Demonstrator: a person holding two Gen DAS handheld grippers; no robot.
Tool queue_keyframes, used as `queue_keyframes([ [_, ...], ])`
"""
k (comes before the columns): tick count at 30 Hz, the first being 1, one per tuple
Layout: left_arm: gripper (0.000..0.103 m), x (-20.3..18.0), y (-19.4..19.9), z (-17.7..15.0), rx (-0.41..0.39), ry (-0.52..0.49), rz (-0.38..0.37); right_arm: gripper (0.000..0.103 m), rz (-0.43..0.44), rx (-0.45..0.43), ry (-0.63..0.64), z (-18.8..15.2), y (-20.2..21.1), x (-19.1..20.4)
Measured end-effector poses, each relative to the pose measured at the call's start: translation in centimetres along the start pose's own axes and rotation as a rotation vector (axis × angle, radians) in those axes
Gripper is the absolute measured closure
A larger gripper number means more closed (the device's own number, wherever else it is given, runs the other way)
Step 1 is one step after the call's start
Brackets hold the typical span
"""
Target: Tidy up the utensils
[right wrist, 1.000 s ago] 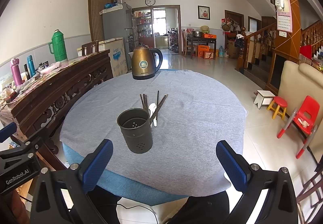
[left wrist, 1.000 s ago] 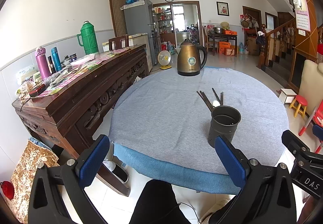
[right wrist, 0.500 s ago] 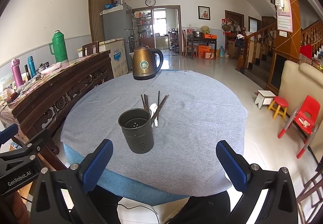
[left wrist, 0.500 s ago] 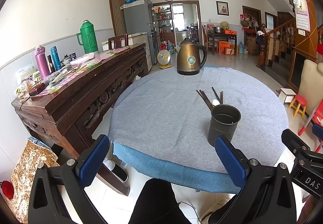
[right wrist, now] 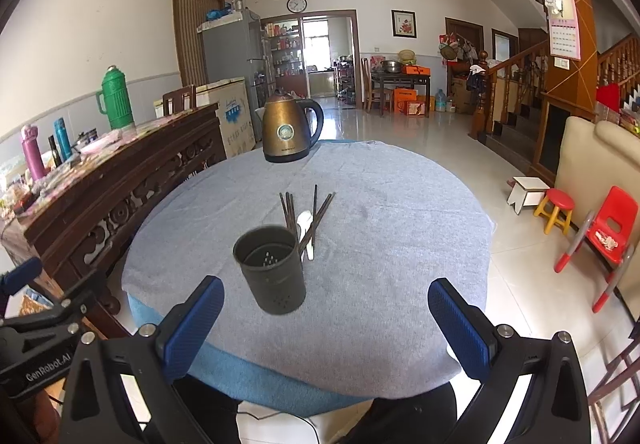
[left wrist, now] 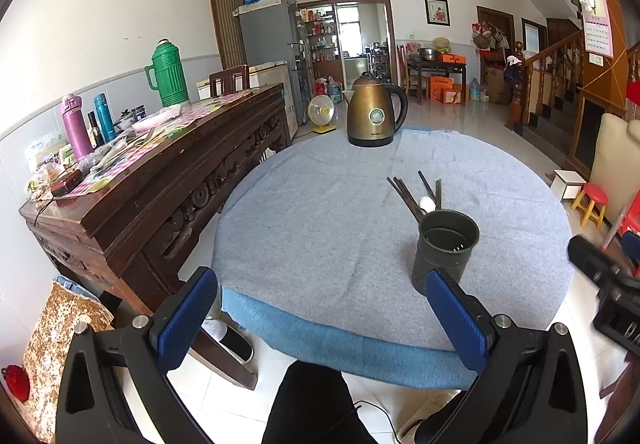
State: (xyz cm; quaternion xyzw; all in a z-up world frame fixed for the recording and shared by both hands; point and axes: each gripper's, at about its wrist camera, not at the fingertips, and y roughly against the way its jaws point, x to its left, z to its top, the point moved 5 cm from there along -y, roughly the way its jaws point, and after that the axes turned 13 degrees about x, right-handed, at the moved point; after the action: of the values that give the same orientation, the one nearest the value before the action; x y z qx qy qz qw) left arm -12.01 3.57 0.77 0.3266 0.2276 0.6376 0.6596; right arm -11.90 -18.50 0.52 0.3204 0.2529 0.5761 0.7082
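A dark perforated utensil holder (right wrist: 272, 270) stands upright and empty near the front of a round table (right wrist: 400, 244) with a grey-blue cloth; it also shows in the left wrist view (left wrist: 445, 250). Just behind it lie several dark chopsticks (right wrist: 316, 209) and a white spoon (right wrist: 306, 228); in the left wrist view the chopsticks (left wrist: 404, 191) and spoon (left wrist: 427, 203) lie beyond the holder. My left gripper (left wrist: 320, 320) is open and empty at the table's front edge. My right gripper (right wrist: 326, 324) is open and empty, in front of the holder.
A bronze electric kettle (right wrist: 288, 131) stands at the table's far side. A dark carved wooden sideboard (left wrist: 160, 179) with flasks and clutter runs along the left. Red and yellow stools (right wrist: 560, 209) and a red child's chair (right wrist: 610, 228) stand on the floor to the right.
The right gripper has edged forward toward the holder, which now appears larger and closer. The left gripper has shifted only slightly.
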Motion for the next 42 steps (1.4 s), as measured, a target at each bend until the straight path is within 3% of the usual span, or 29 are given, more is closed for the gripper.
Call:
queue_keyframes([
  [4,0.000,0.4,-2.2,2.0,0.047,-0.008,-0.039,0.000,-0.007,0.038,0.020,2.6,-1.3,-1.0],
  [10,0.000,1.6,-8.4,6.7,0.142,0.015,-0.084,0.001,0.139,0.089,-0.055,8.0,-6.4,-3.7],
  [12,0.000,1.7,-10.8,8.4,0.162,0.014,-0.079,0.005,0.166,0.131,-0.060,10.0,-9.3,-4.2],
  [14,0.000,1.8,-13.4,9.9,0.186,0.020,-0.080,0.017,0.189,0.172,-0.071,12.1,-12.6,-4.6],
  [17,0.002,1.7,-17.7,11.8,0.246,0.036,-0.129,0.027,0.271,0.263,-0.123,14.7,-18.3,-4.9],
  [21,0.027,1.2,-22.3,13.6,0.310,0.065,-0.205,0.045,0.424,0.354,-0.210,18.0,-25.4,-4.1],
  [23,0.038,0.6,-24.5,14.6,0.343,0.075,-0.246,0.052,0.441,0.390,-0.214,19.6,-28.4,-3.2],
  [27,0.042,-0.6,-27.6,16.0,0.390,0.080,-0.296,0.055,0.428,0.458,-0.185,22.5,-34.6,-1.2],
  [33,0.042,-2.0,-32.0,17.2,0.479,0.097,-0.318,0.055,0.328,0.564,-0.157,24.4,-42.1,1.2],
  [39,0.042,-2.6,-34.9,17.8,0.533,0.115,-0.323,0.056,0.214,0.634,-0.061,24.2,-45.6,3.6],
  [42,0.042,-2.9,-35.8,17.7,0.548,0.119,-0.316,0.087,0.153,0.603,0.014,24.2,-45.5,4.7],
])
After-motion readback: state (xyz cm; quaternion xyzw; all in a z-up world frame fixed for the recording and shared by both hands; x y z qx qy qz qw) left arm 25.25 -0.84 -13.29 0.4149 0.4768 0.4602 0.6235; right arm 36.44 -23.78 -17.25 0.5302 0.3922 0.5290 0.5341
